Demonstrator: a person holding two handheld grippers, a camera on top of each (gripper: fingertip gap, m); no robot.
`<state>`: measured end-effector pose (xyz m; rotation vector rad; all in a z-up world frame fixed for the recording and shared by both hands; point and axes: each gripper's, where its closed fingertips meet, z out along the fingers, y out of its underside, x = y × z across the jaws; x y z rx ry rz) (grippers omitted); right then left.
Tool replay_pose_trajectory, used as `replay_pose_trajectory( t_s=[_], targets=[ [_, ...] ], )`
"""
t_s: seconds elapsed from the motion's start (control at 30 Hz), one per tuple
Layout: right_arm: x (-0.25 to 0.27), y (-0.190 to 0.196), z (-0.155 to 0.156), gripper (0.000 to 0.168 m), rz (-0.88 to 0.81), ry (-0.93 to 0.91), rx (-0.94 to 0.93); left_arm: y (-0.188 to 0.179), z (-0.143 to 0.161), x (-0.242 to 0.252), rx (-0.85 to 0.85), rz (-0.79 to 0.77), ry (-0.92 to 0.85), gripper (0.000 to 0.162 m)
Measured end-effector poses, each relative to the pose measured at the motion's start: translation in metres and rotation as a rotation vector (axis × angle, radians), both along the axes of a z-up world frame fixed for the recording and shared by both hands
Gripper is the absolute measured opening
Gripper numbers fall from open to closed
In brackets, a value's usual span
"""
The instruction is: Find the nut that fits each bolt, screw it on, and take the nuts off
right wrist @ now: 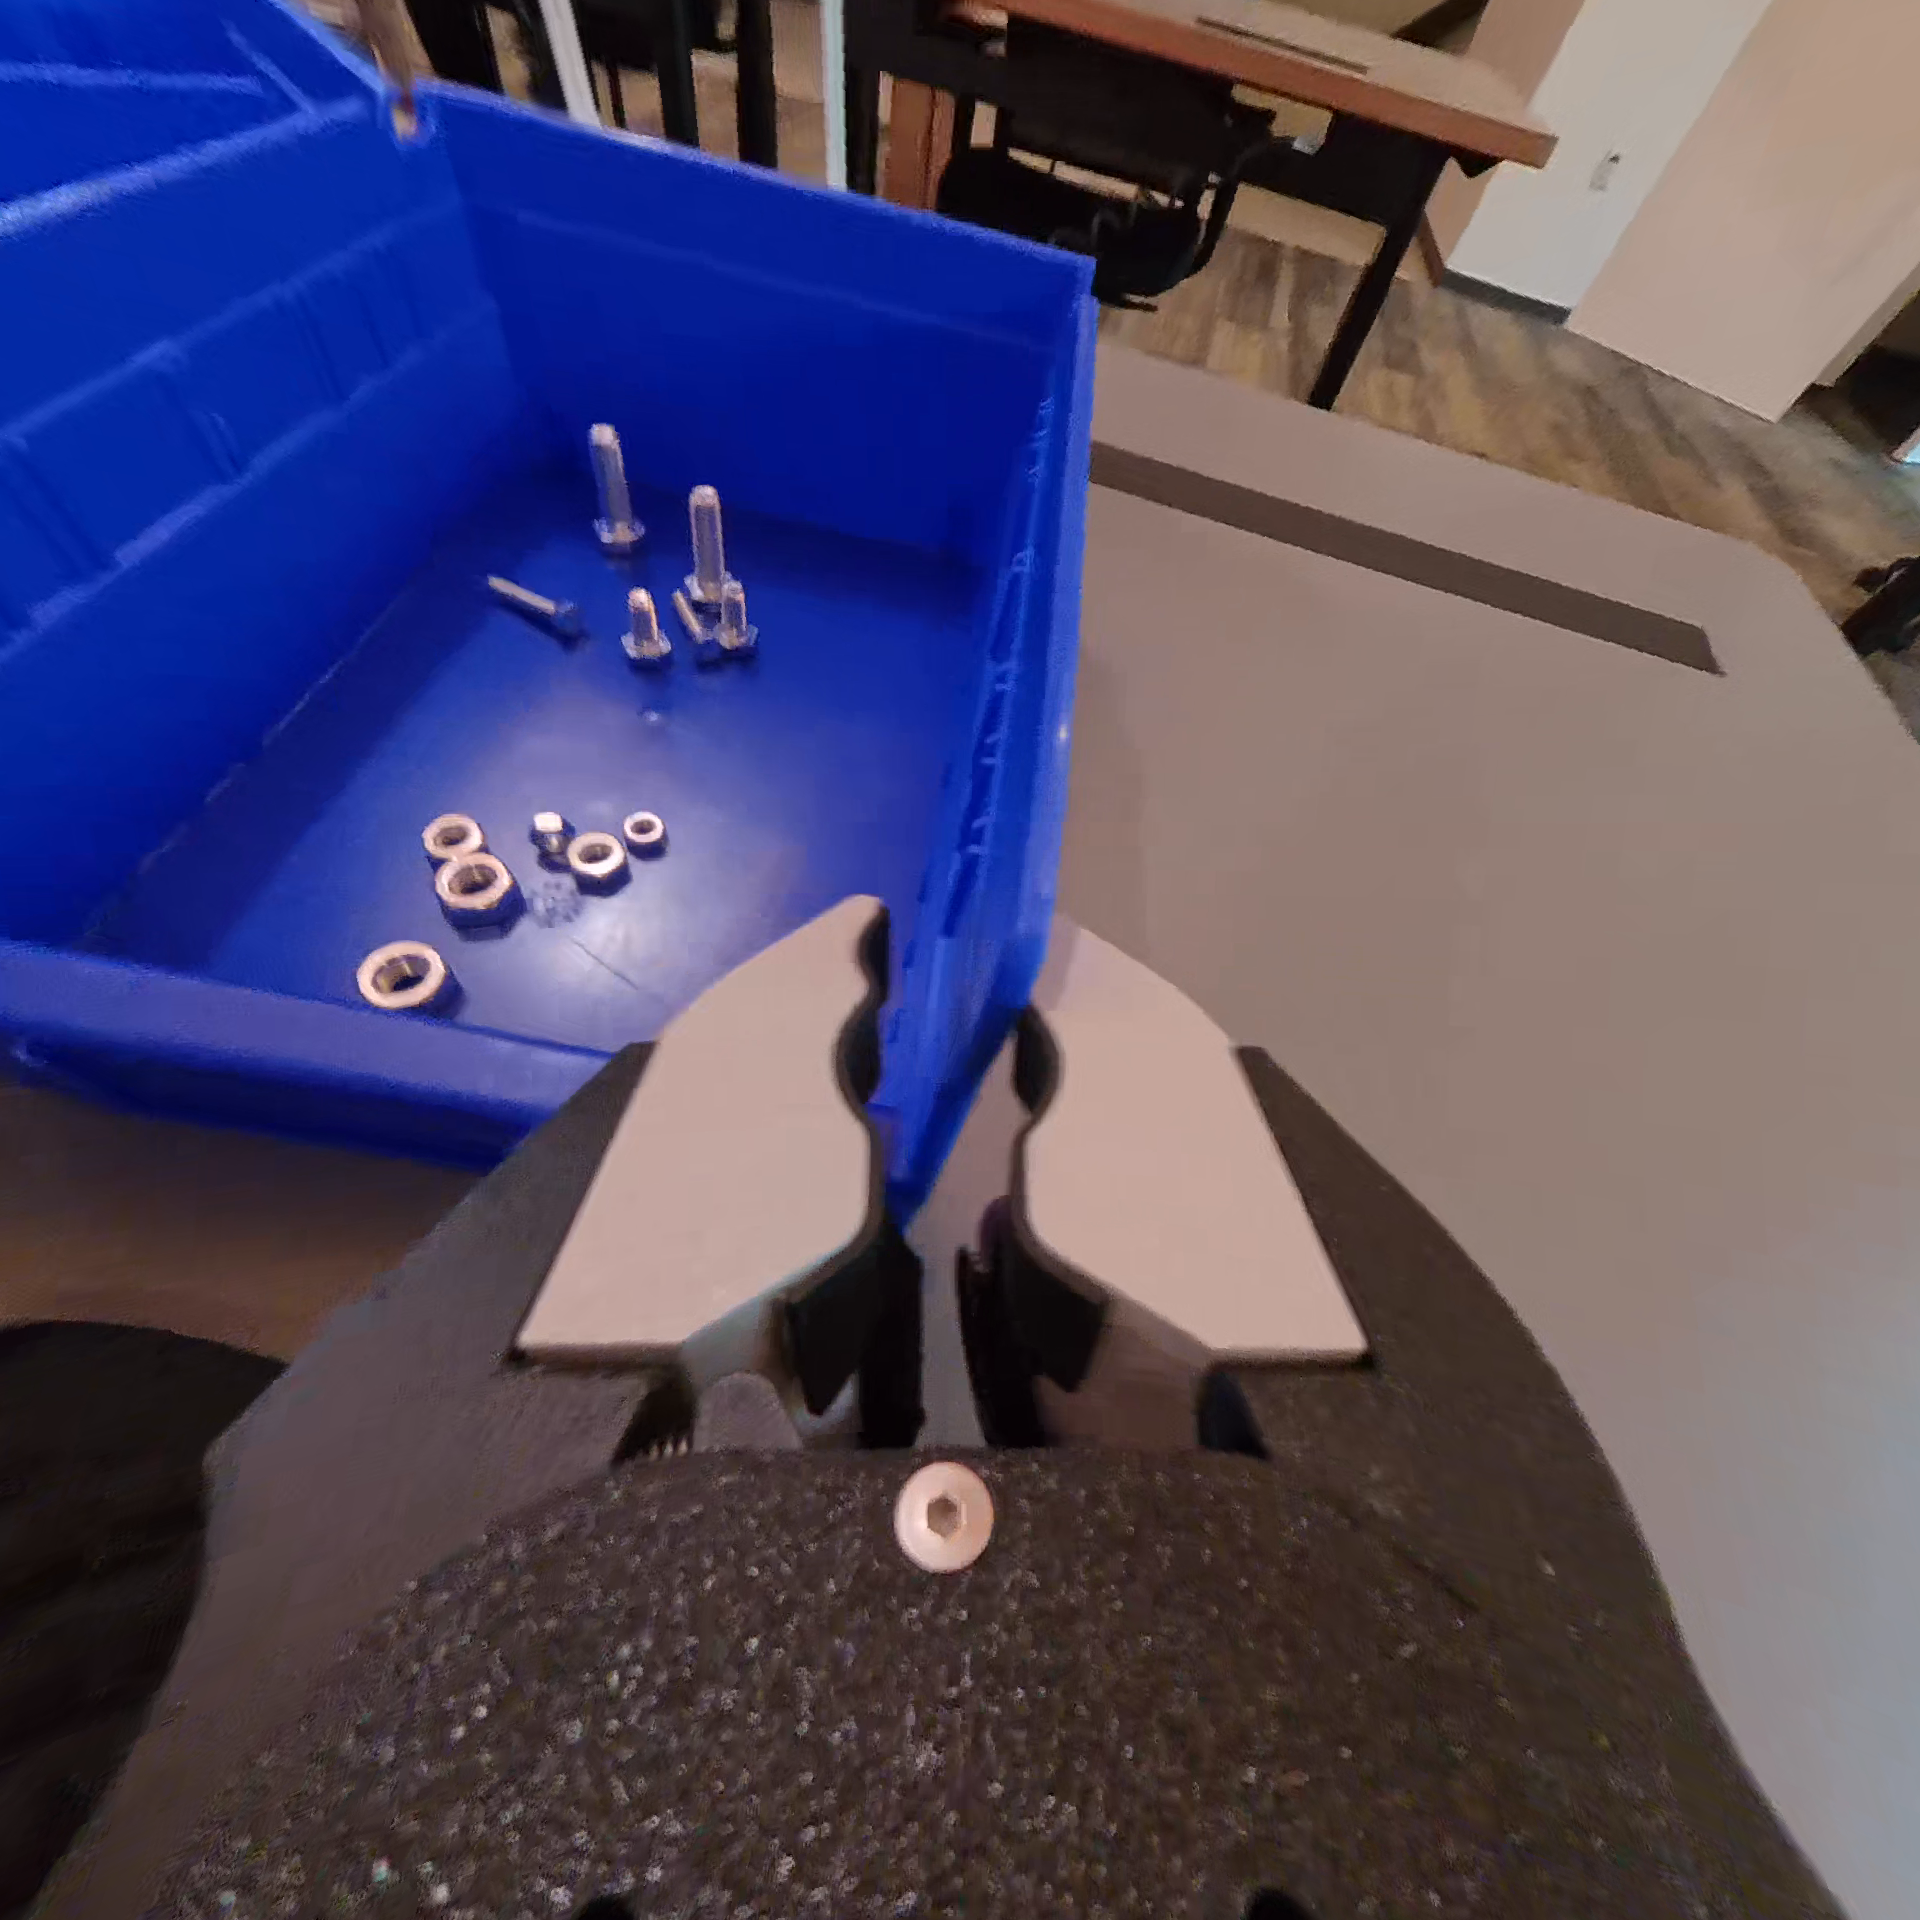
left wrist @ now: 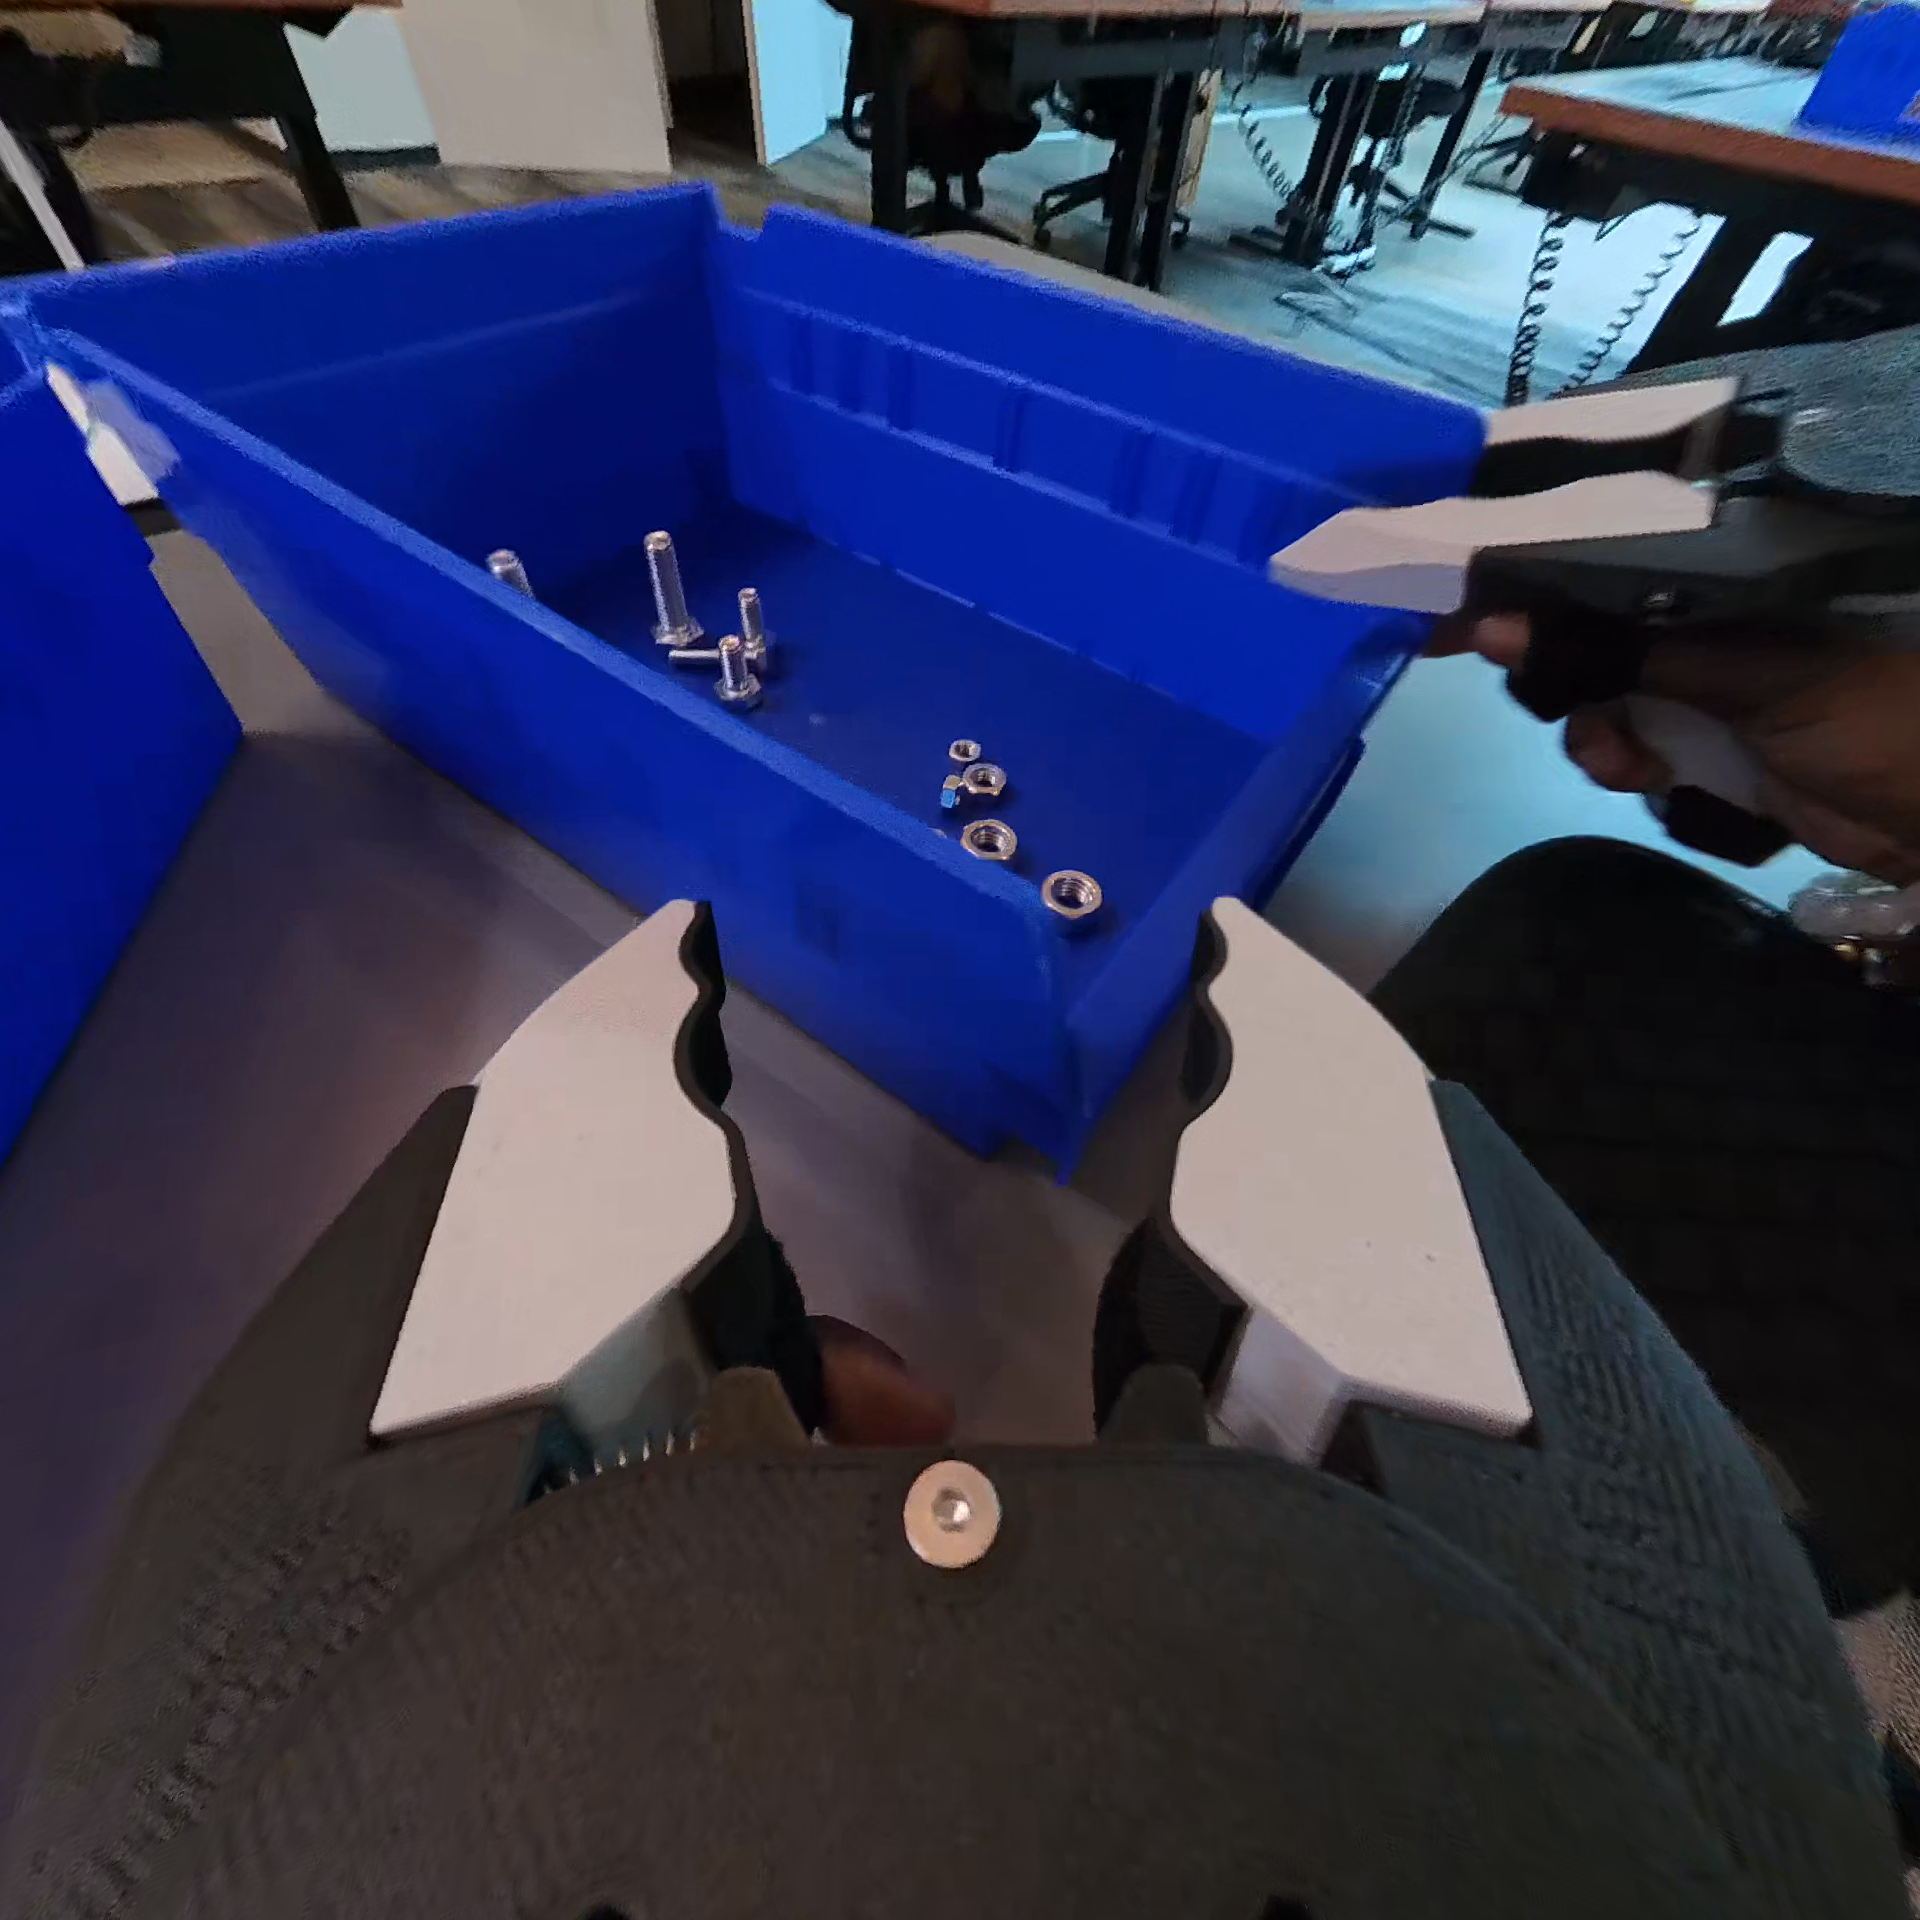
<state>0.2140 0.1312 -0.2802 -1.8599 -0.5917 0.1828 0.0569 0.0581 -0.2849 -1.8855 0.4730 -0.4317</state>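
Left gripper at lower centre of the left wrist view, fingers spread wide, nothing between them, tips framing the near corner of the blue bin. Right gripper at lower centre of the right wrist view, fingers parted by a narrow gap, empty, tips straddling the bin's near right corner. Same gripper seen at the right edge of the left wrist view, over the bin's far end, held by a hand.

Inside the bin, on its floor: bolts clustered toward the far end, several upright on their heads, at least one lying flat. Nuts loose nearer the front wall, well apart from the bolts, none threaded on.

Bin resting on a grey surface. Second blue bin at the left edge of the left wrist view. Desks and chairs in the background, blurred.
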Motion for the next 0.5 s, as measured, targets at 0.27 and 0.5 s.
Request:
replay_pose_trajectory(
  t_s=[0.27,0.5],
  targets=[
    [-0.017,-0.020,-0.007,0.030,-0.019,-0.138,-0.015,0.005,-0.009,-0.030,-0.016,0.076,0.071,0.046],
    [-0.014,-0.025,-0.002,0.009,-0.096,-0.271,0.037,0.009,-0.004,-0.042,0.073,0.138,0.239,0.028]
  ],
)
